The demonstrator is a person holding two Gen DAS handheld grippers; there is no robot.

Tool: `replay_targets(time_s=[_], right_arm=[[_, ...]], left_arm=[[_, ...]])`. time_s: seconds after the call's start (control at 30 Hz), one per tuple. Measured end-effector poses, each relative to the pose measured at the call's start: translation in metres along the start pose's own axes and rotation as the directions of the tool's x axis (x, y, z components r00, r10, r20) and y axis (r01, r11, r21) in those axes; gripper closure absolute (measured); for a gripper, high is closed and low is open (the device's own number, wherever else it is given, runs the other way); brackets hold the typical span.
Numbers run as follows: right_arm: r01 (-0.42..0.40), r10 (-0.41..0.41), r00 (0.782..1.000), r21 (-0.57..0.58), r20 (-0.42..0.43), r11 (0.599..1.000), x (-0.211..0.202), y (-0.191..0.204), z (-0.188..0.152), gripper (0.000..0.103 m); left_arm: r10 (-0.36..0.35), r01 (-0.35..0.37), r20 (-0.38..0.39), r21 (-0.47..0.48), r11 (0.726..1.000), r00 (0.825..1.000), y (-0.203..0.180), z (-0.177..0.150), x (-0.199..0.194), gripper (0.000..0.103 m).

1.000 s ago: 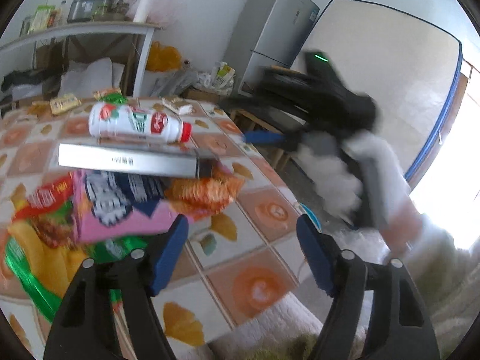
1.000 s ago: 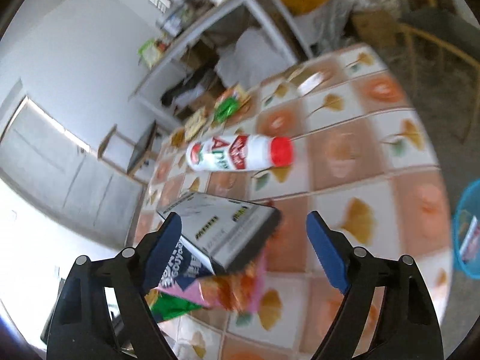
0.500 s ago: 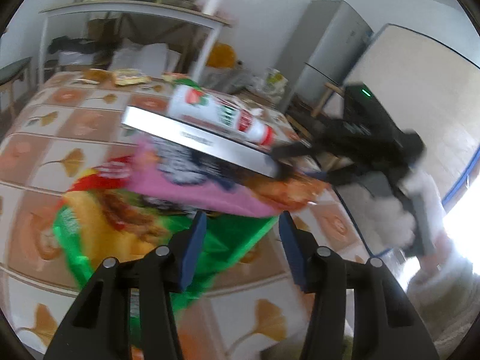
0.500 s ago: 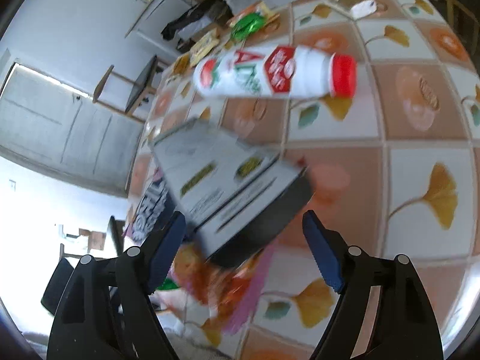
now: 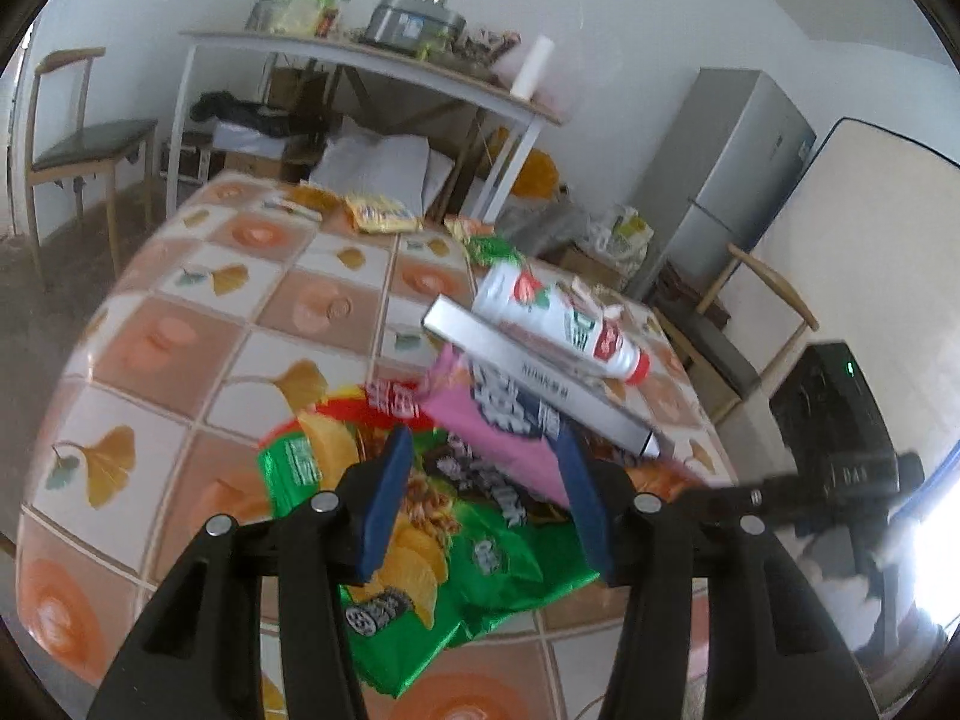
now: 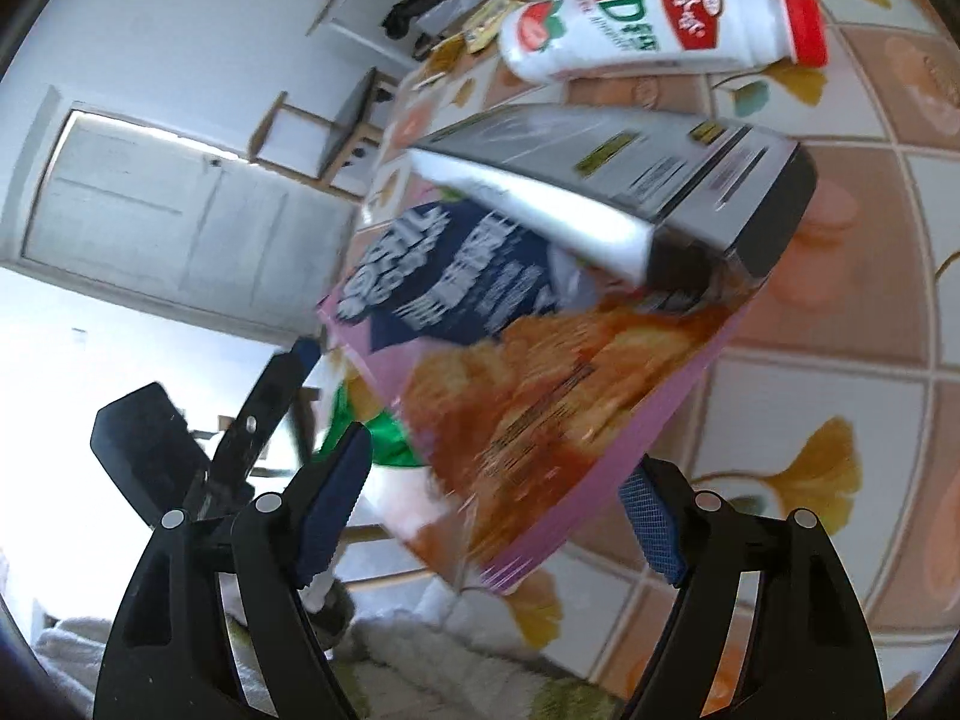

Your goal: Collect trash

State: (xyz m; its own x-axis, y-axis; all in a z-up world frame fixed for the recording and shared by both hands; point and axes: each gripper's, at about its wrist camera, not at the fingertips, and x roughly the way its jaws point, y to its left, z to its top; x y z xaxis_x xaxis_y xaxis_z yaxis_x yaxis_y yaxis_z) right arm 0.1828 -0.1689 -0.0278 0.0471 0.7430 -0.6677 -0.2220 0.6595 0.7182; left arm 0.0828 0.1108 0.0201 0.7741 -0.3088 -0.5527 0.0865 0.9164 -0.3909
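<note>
Nothing looks collected yet: the pink snack bag [image 6: 540, 372], grey box [image 6: 630, 180] and bottle [image 6: 648, 24] lie heaped on the table [image 5: 198, 324] (other wrappers beyond), both the left hand-held gripper [image 5: 480, 498] and the right hand-held gripper [image 6: 504, 498] gaping, gripping nothing.

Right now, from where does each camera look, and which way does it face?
Left wrist: sits behind the open left gripper, facing down across the tiled table at the green crisp bag.
Right wrist: behind the open right gripper, over the pink snack bag.
Shared: flat grey box, white red-capped bottle.
</note>
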Motion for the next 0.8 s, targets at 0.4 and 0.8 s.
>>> replay_targets(time_s=[0.4, 0.8], right_arm=[[-0.042, 0.051, 0.967, -0.041, 0.25, 0.998, -0.079, -0.01, -0.012, 0.024], [-0.008, -0.006, 0.932, 0.038, 0.362, 0.999, -0.106, -0.038, 0.008, 0.024]], left_arm=[[-0.18, 0.179, 0.009, 0.015, 0.984, 0.984, -0.049, 0.03, 0.001, 0.054], [-0.263, 0.246, -0.199, -0.109, 0.963, 0.944, -0.083, 0.032, 0.083, 0.054]])
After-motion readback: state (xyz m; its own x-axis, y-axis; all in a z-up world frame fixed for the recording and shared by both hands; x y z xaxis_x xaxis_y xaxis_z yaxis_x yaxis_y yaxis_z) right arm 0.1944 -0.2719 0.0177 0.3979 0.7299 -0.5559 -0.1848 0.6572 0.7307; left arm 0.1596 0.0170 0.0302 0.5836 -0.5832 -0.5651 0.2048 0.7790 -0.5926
